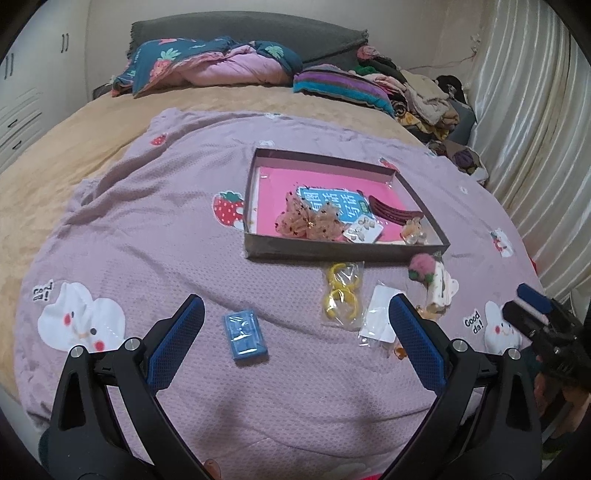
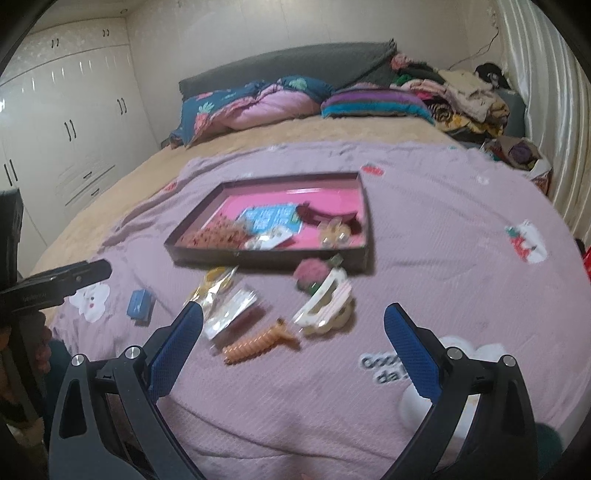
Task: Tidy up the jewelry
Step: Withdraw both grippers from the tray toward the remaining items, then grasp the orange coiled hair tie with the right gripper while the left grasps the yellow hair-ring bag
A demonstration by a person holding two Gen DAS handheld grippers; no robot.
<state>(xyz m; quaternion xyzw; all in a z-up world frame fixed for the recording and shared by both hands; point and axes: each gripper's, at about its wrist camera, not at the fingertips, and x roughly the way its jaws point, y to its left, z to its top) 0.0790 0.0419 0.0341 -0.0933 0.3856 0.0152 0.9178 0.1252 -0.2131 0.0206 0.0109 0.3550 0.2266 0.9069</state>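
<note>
Jaws wide; tray (image 1: 343, 254) crosswise

Both cameras sit low over the near end of the bed, facing the headboard (image 1: 243, 33). The left view looks from left of the tray (image 1: 343, 254), the right view from its right. Both share the tray and purple blanket (image 2: 443, 229).

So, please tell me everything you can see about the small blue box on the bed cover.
The small blue rectangular box looks like glossy card or plastic, with a faint pale print on its lid. It is closed and lies flat on the lilac cartoon-print bed cover, apart from the other items. Nothing else touches it. It sits left of the bagged yellow rings, ahead of the open left hand-held gripper.
</note>
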